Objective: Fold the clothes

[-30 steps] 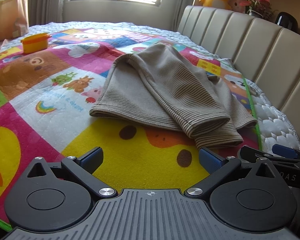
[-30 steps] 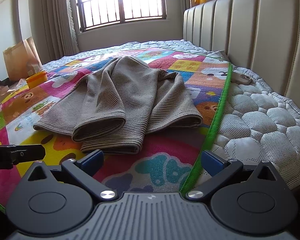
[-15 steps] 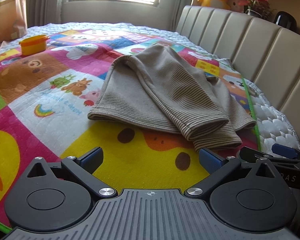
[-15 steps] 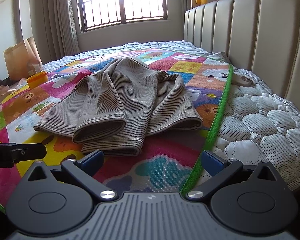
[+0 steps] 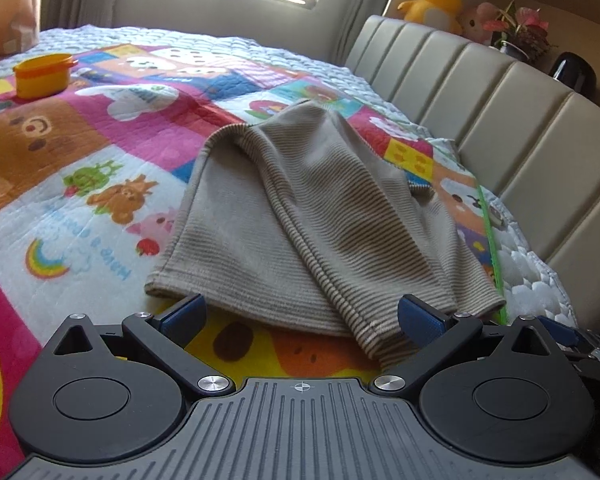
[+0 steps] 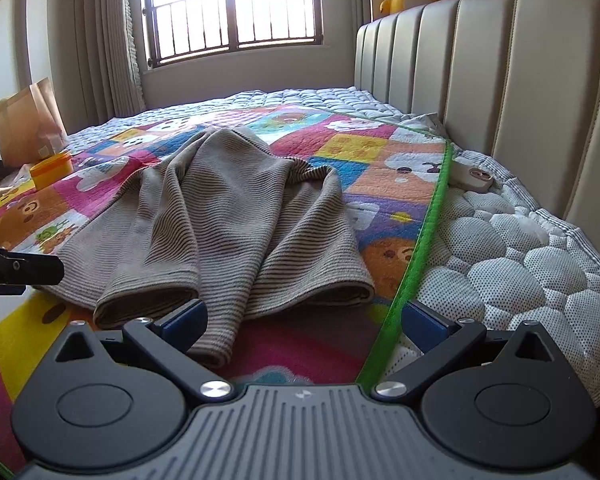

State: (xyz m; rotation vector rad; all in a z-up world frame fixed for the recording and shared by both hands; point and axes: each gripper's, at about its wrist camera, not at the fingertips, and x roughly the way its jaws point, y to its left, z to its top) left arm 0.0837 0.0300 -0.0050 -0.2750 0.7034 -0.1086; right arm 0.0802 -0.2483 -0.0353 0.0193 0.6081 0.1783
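A beige-brown striped knit garment [image 5: 300, 216] lies loosely folded on a colourful cartoon play mat [image 5: 80, 184] on the bed; it also shows in the right wrist view [image 6: 228, 216]. My left gripper [image 5: 300, 316] is open, its blue-padded fingers straddling the garment's near hem. My right gripper [image 6: 304, 320] is open, low over the mat, its left finger at the garment's near edge. The left gripper's finger [image 6: 24, 270] shows at the left of the right wrist view.
A padded beige headboard [image 6: 520, 92] runs along the right. An orange-yellow container [image 5: 44, 74] sits on the far left of the mat, a paper bag [image 6: 28, 120] behind it. The mat's green edge [image 6: 424, 240] borders bare quilted mattress [image 6: 520, 264].
Both grippers have moved forward to the garment's near hem, which now lies between the fingers. Both stay open.
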